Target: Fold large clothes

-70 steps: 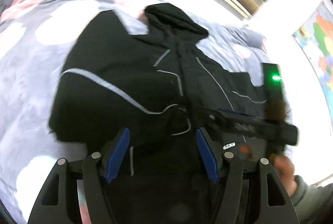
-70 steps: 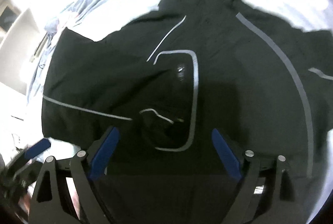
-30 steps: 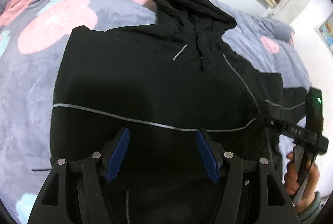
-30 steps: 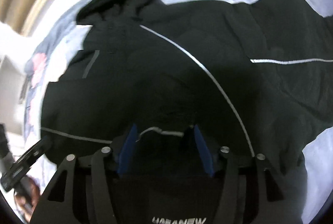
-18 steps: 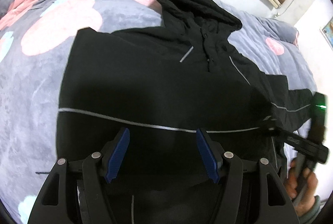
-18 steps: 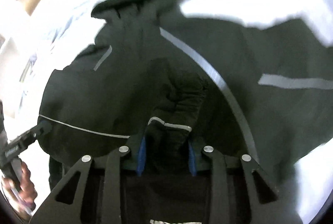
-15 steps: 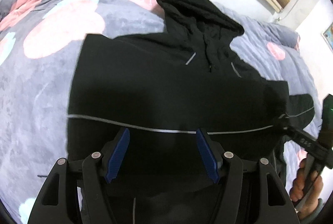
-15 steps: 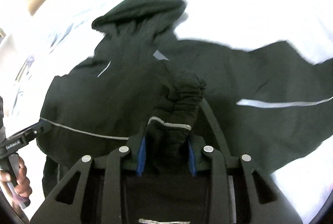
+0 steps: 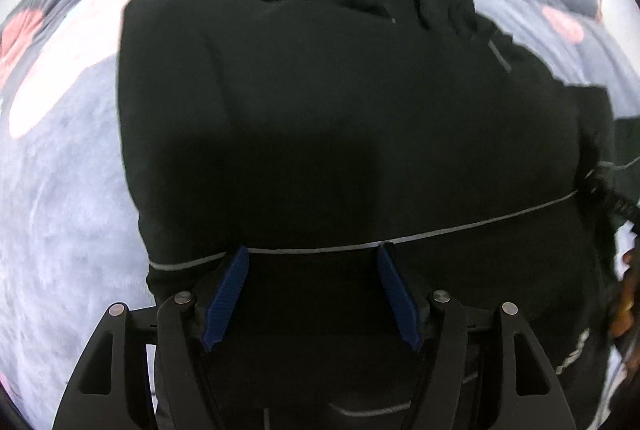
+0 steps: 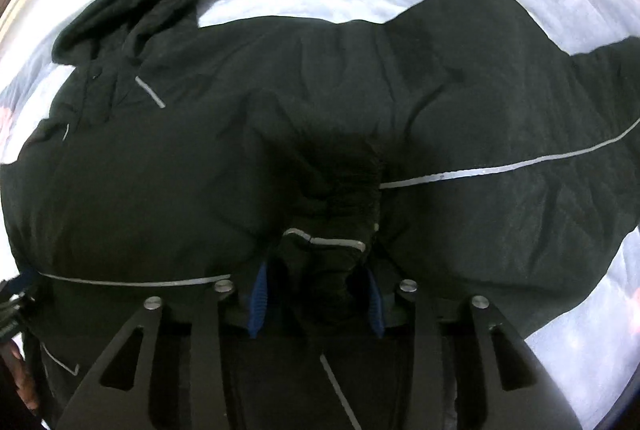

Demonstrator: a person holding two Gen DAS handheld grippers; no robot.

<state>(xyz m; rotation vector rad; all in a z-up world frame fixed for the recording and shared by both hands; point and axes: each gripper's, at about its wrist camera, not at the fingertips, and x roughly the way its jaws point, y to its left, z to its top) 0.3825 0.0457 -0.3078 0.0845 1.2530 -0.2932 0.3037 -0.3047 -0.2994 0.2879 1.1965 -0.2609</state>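
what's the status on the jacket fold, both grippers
Left gripper open above the black hooded jacket, nothing held. Right gripper opening, bunched sleeve cuff between its jaws. Jacket spread on grey floral blanket; nothing in the way.

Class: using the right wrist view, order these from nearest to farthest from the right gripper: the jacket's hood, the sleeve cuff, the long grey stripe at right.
1. Sleeve cuff, between the right gripper's opening jaws.
2. Grey stripe, right of centre.
3. Hood, far upper left.
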